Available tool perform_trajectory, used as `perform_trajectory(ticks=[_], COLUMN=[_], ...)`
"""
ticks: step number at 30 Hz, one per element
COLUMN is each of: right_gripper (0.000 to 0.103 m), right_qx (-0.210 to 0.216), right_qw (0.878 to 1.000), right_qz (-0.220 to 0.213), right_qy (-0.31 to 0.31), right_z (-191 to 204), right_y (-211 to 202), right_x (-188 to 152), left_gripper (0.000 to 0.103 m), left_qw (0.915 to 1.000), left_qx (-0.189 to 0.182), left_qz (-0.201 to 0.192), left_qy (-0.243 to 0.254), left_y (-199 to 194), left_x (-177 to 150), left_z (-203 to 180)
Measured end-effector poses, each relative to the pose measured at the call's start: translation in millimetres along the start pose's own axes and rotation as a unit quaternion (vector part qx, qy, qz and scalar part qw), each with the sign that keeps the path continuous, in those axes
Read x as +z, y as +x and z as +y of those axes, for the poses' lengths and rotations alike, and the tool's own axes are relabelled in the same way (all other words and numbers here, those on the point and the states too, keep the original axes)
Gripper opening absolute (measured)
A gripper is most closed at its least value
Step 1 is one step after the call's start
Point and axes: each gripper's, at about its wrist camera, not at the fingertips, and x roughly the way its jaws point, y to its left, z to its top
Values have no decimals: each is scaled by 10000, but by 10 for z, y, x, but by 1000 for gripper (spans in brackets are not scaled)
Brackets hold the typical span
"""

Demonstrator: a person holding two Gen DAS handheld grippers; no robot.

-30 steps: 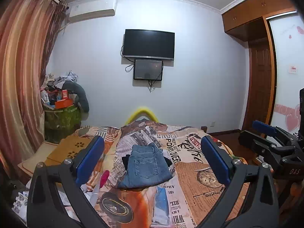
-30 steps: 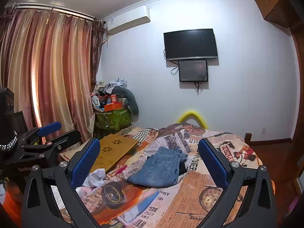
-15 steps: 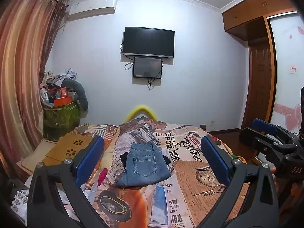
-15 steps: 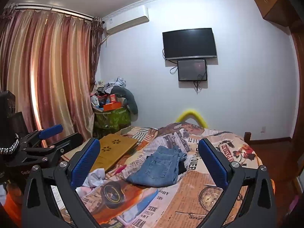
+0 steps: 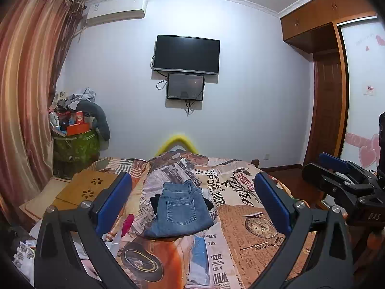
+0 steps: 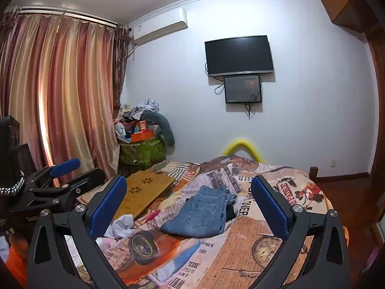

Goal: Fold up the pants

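1. I have both tools raised over the near end of the bed point(image 5: 252, 248), and neither one is touching cloth.

2. The left gripper point(image 5: 192, 204) stands with its jaws spread wide and nothing between them; the right gripper point(image 6: 189, 203) is the same, wide apart and empty.

3. The jeans point(image 5: 179, 210) lie on the newspaper-print bedspread near the middle of the bed, already doubled into a compact stack with a back pocket facing up, and a dark garment point(image 5: 156, 201) pokes out from under them.

4. From my left tool the jeans sit dead ahead, framed between the two blue pads; from my right tool they sit ahead and a little to the left, the stack point(image 6: 203, 213) angled across its view.

5. The long axis of the stack runs away from me toward the far wall, narrow end far, wider hem end near.

6. Both tools are well apart from the jeans; I judge the left one better lined up, since the stack is square to it.

7. My reading: the folding looks largely done, and any further fold would mean reaching forward and down to the near edge.
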Motion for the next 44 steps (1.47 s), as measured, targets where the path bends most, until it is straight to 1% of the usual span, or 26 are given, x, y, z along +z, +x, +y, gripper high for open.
perform_trajectory(ticks=[17, 24, 37, 44], right_gripper=[102, 102, 102, 103], right_qx=[40, 44, 36, 32], right_qw=[10000, 10000, 10000, 10000], right_qz=[-7, -7, -12, 8], right_qy=[1, 15, 22, 26], right_z=[5, 8, 22, 30], right_y=[3, 3, 3, -3], right_x=[-2, -11, -16, -31], left_gripper=[102, 102, 102, 103], left_qw=[9999, 9999, 9999, 9998], left_qx=[-164, -120, -151, -176], left_qz=[-2, -58, -8, 22], left_qy=[3, -30, 64, 29], left_y=[-42, -51, -19, -2], left_x=[49, 54, 47, 26], left_z=[-16, -16, -62, -62])
